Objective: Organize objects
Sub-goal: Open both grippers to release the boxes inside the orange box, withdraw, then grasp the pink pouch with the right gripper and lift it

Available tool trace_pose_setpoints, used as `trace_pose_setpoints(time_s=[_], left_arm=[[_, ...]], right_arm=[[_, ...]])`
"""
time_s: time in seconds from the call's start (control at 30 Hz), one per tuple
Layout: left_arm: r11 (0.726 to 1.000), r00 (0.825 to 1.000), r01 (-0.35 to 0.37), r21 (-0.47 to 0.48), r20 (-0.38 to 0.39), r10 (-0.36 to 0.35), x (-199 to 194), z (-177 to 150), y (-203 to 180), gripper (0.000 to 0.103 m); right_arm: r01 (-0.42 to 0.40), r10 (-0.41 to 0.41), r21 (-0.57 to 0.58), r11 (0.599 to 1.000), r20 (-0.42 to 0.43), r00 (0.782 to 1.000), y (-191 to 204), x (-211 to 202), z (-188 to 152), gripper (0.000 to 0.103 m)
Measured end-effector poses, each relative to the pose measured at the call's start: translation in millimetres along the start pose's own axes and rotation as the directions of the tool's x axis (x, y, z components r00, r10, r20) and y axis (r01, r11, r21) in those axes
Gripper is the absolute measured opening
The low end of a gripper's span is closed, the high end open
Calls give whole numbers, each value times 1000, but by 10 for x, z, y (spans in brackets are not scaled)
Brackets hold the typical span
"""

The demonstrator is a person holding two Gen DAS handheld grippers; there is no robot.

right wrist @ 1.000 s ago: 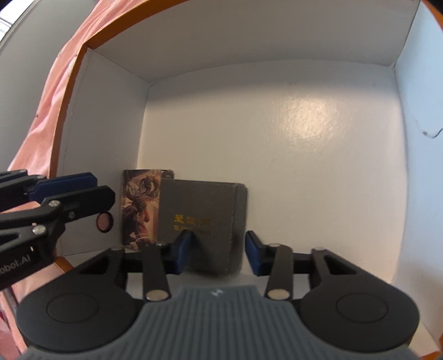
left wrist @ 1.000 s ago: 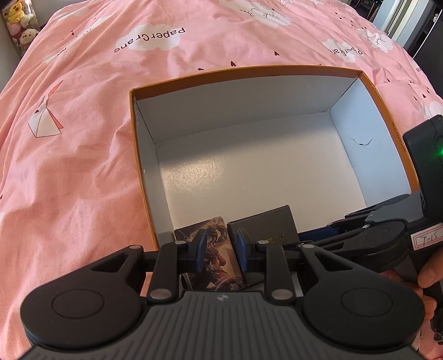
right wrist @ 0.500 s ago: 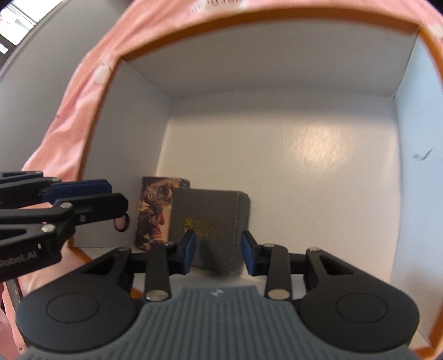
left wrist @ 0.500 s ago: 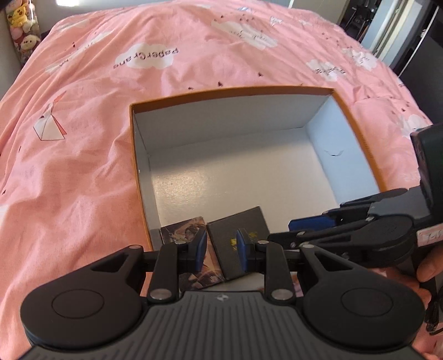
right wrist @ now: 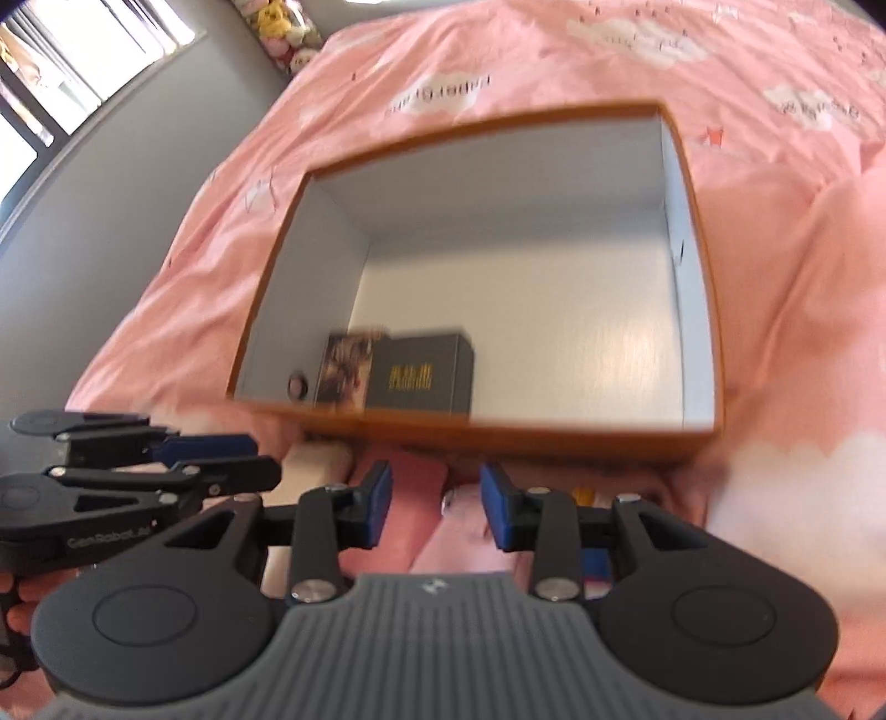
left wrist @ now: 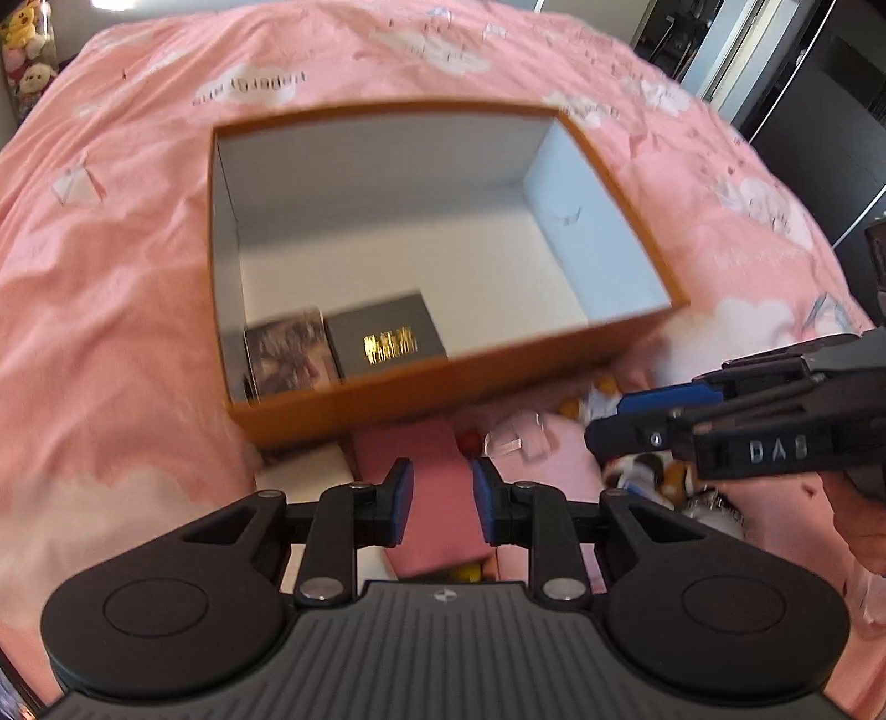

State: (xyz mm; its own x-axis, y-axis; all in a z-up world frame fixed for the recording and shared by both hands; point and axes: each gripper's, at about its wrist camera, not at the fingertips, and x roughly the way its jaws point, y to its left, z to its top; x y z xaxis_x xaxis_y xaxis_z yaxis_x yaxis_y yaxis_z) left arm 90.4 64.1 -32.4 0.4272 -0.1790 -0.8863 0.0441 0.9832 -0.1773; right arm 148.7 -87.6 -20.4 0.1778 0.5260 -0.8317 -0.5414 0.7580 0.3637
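Observation:
An orange box [left wrist: 443,390] with a white inside sits on the pink bed. In its near left corner lie a picture card box [left wrist: 290,351] and a dark grey box with gold lettering [left wrist: 385,340], side by side; both also show in the right wrist view, the card box [right wrist: 343,365] left of the grey box [right wrist: 421,374]. My left gripper [left wrist: 437,498] is open and empty, outside the box, above a pink flat item [left wrist: 426,498]. My right gripper [right wrist: 434,507] is open and empty, also in front of the box [right wrist: 526,437].
Several small items lie in front of the box: a white block [left wrist: 310,471], pink pieces [right wrist: 470,531] and small toys [left wrist: 659,471]. The pink duvet [left wrist: 111,277] surrounds the box. Plush toys [right wrist: 282,25] sit at the far wall. Dark furniture [left wrist: 819,111] stands at the right.
Both grippers have pulled back up and out of the box and now hover in front of it. The two boxes stay in the corner. The right gripper's jaws have widened slightly.

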Motion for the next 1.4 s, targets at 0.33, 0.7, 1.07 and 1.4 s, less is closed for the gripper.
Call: trace_pose_setpoints(time_s=[0.33,0.7,1.07,1.4], left_arm=[[995,995,-26,95,-96,36,277,-353,-270,29],[992,995,-47,117,-86,57,287,-364,-289,29],[992,998,-30,121,-52,36,160,-372,-255,29],[995,999,45,91,-21,-44,-83,-374,-220,30]], right_arm=[[111,-136,-145,983,-177,975,90,301,-526,42],[162,-258,-371,914,-226,939,290,546,-713,48],[175,-247,-381,908,-151,957,350,392,-666,27],[61,-79,-223,973,-70,994,377,-104,-331,18]])
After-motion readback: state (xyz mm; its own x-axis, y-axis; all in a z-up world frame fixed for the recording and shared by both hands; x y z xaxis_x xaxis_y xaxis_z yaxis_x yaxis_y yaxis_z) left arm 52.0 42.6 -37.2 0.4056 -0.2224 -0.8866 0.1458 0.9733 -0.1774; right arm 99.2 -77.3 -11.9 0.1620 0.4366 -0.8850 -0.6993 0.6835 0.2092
